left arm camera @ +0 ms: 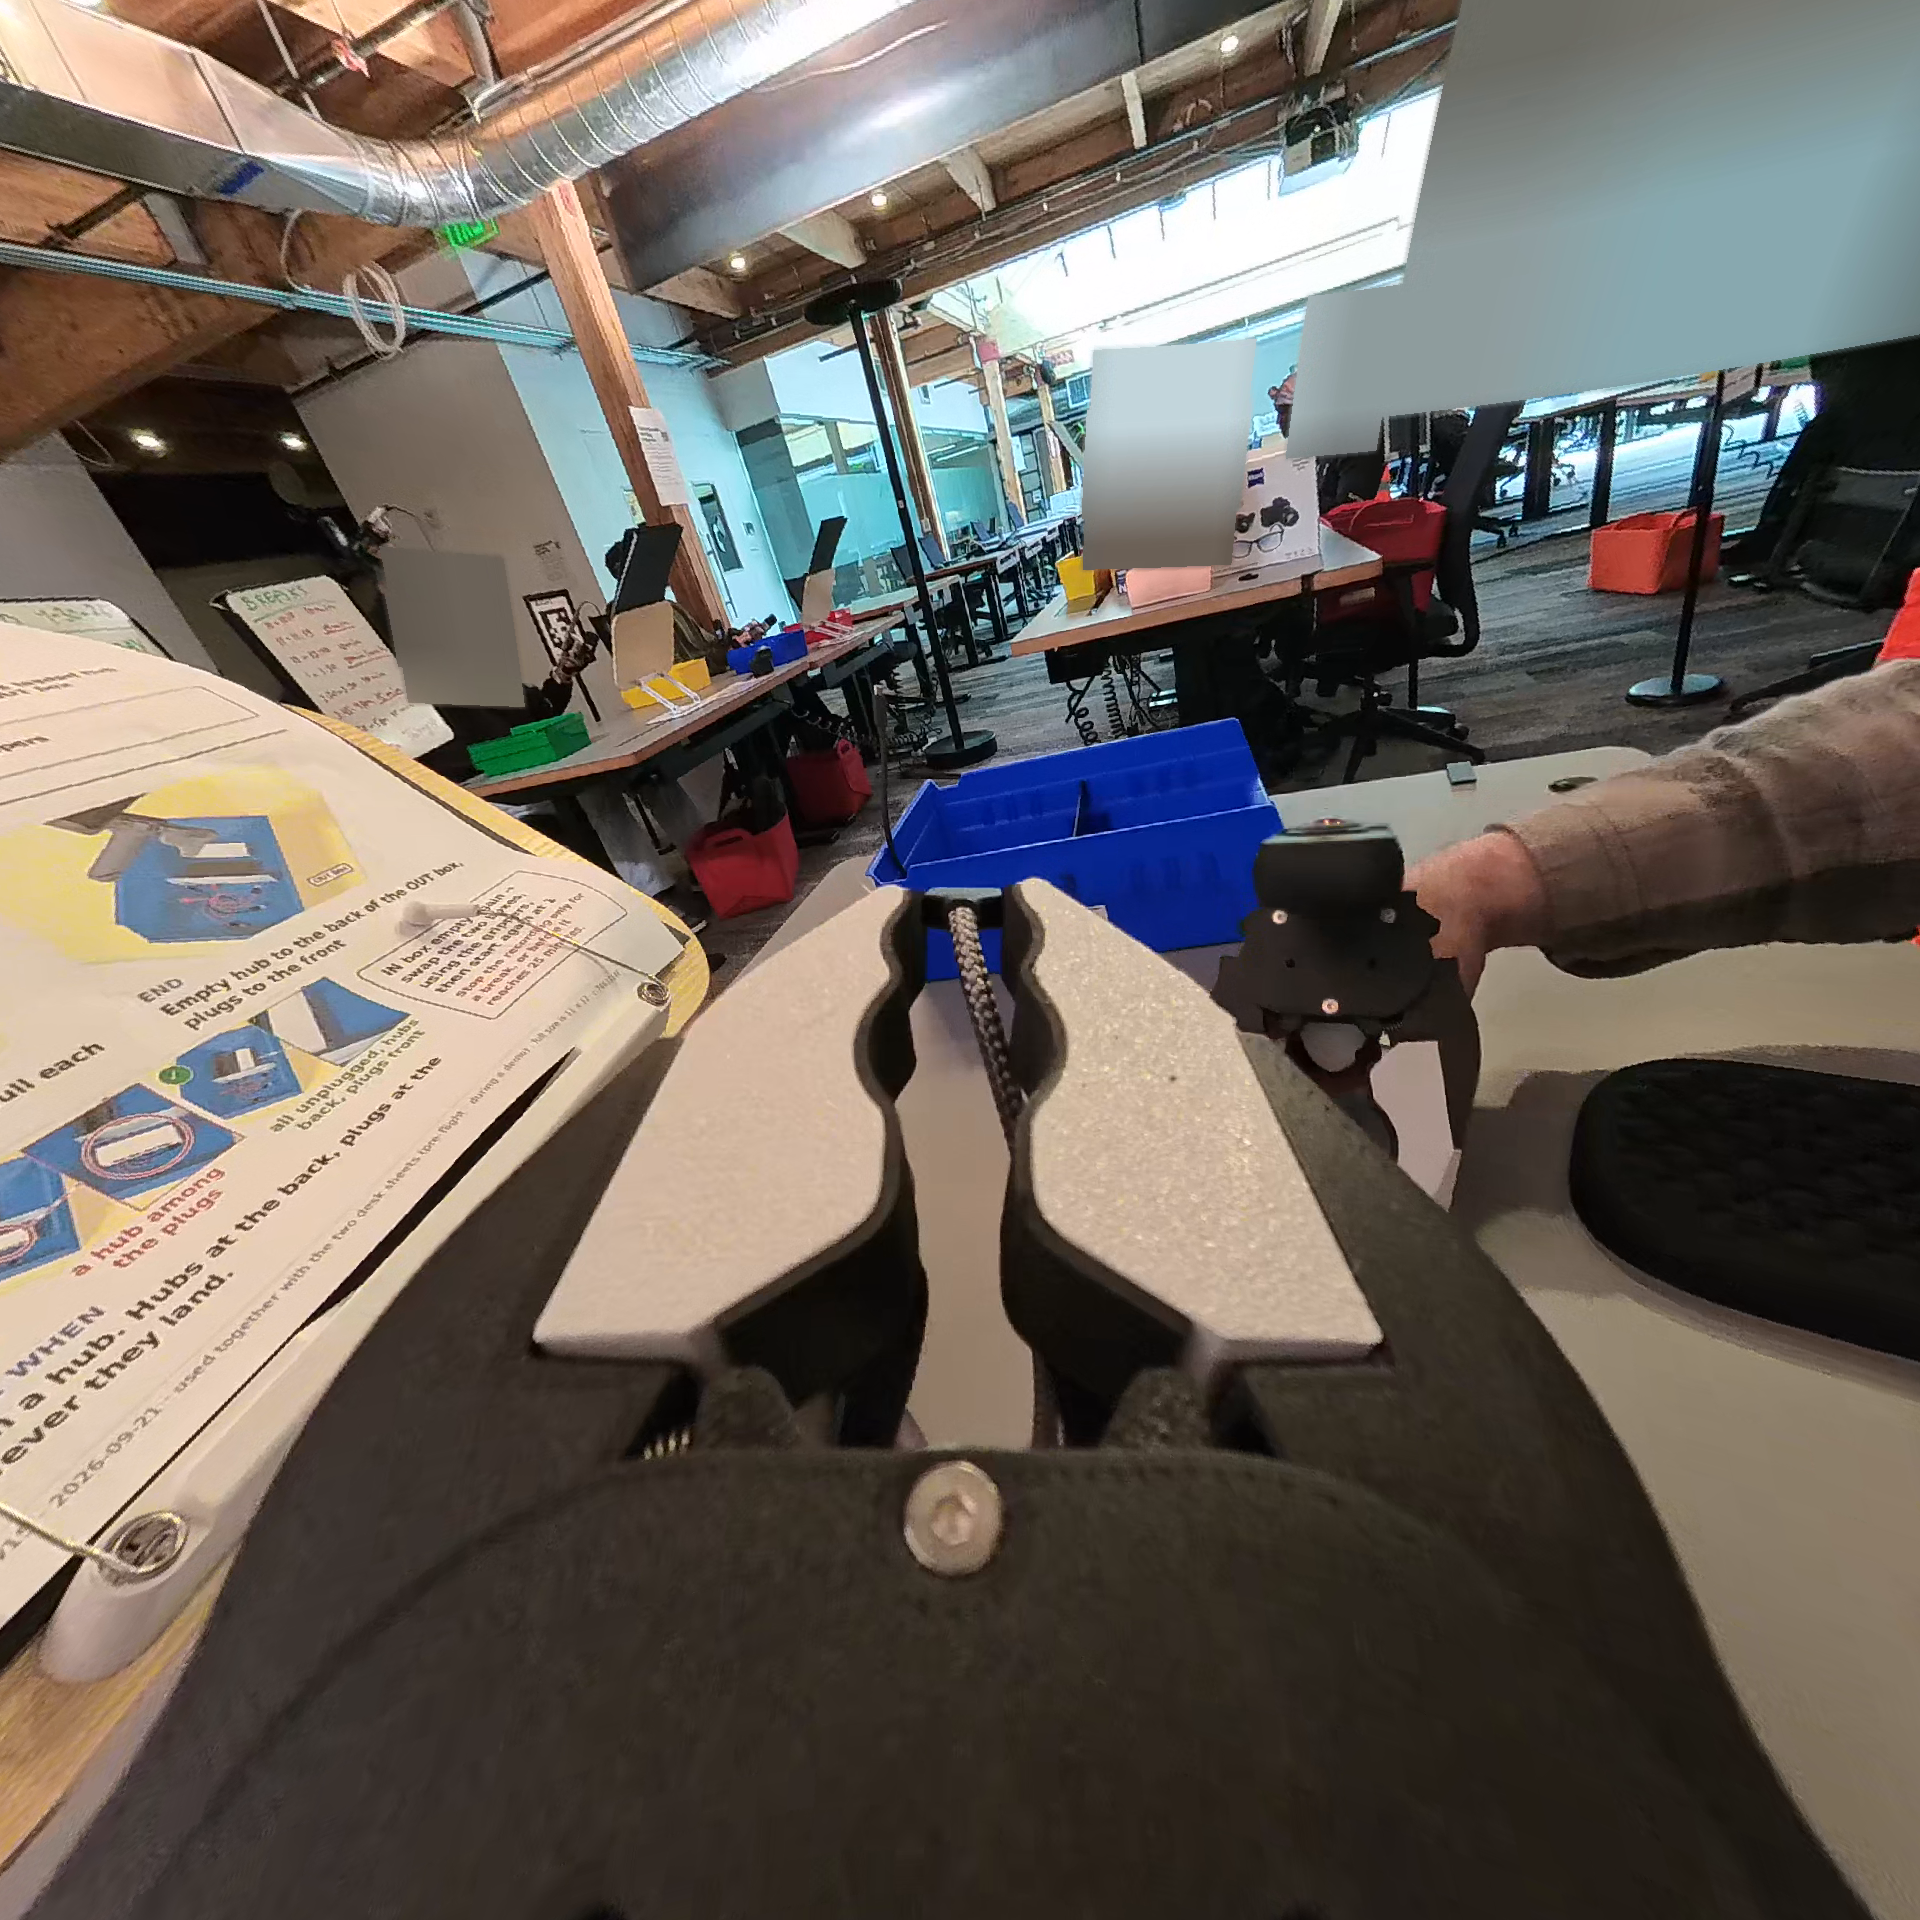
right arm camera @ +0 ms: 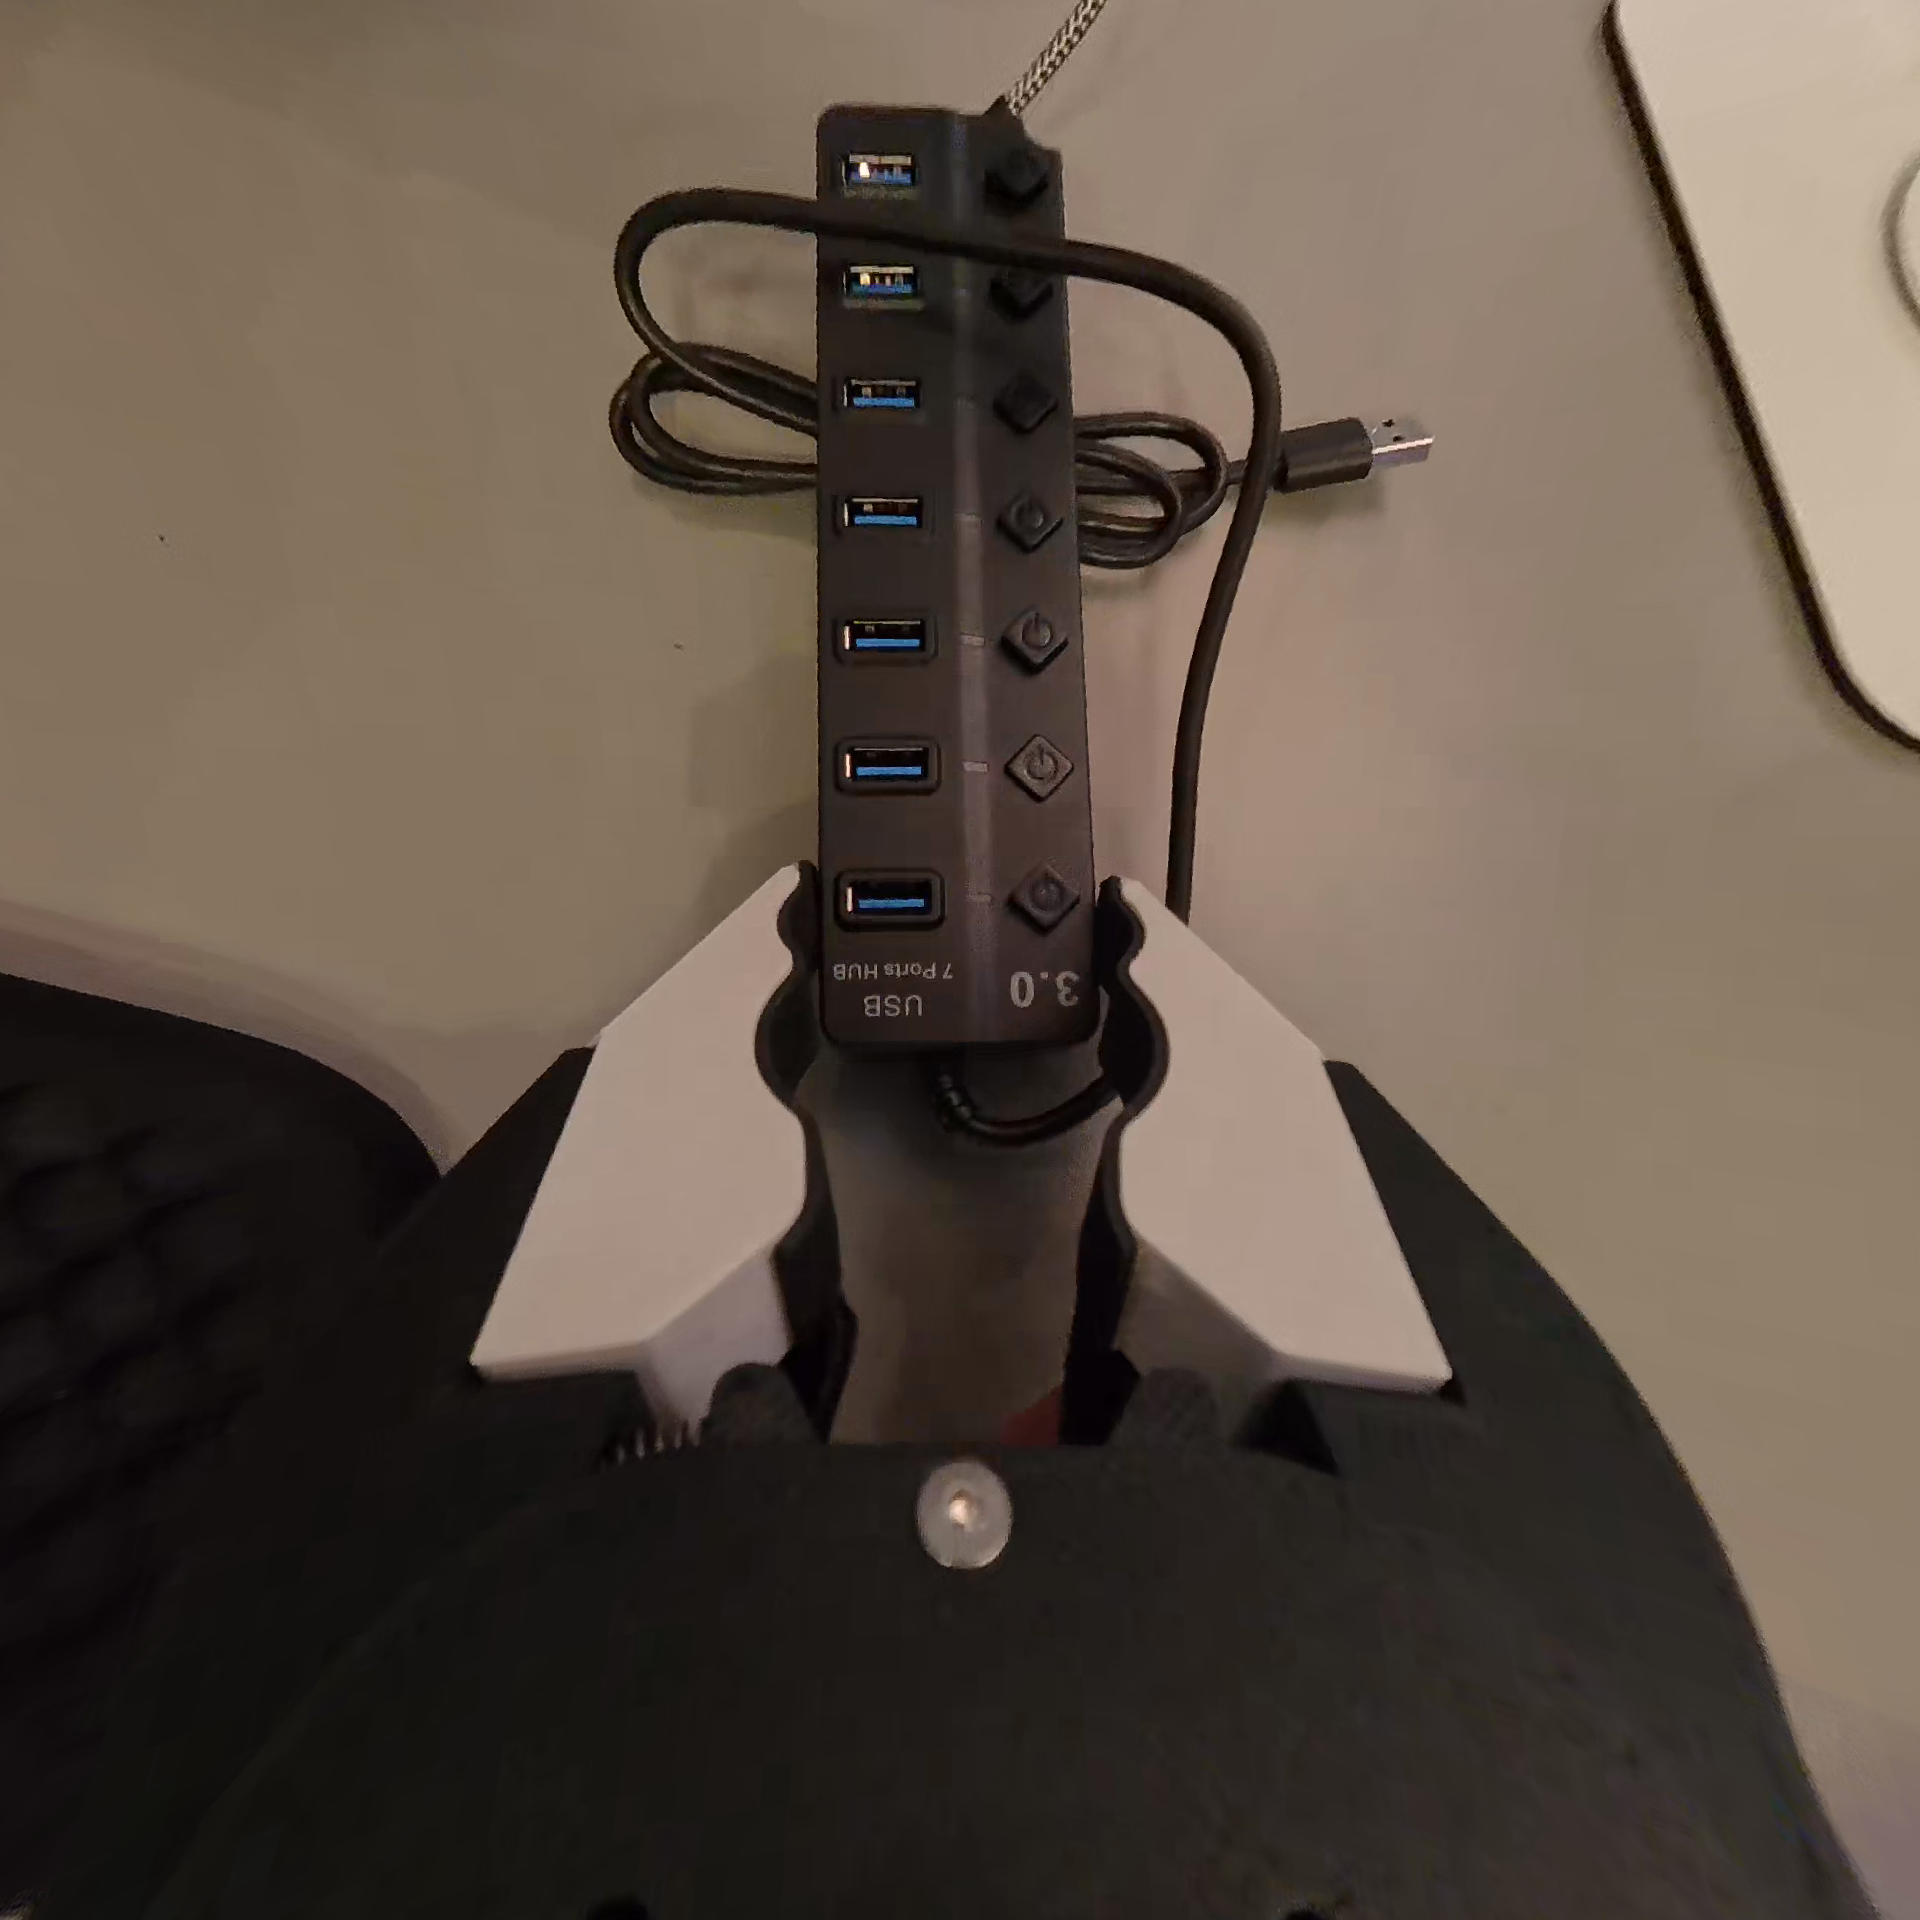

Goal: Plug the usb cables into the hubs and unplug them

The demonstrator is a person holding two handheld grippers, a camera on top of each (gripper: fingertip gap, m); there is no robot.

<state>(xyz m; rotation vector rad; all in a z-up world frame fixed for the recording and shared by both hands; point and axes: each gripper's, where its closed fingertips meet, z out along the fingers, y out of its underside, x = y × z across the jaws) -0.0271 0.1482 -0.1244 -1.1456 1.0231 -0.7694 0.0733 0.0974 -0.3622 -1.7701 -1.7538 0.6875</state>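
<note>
Holding: right gripper (right arm camera: 954,935) clamps the hub (right arm camera: 951,582); left gripper (left arm camera: 961,966) pinches a braided cable (left arm camera: 982,1029).
Ports: all empty; plugging not yet begun.

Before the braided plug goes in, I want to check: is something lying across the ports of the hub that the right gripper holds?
Yes. The hub's own black cable drapes across the hub between its two farthest ports; the nearer five look unobstructed.

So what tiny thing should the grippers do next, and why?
Probably bring the left gripper, shut on the braided cable, toward the hub. The right gripper already clamps the hub's near end above the table, and every port in view looks empty.
</note>
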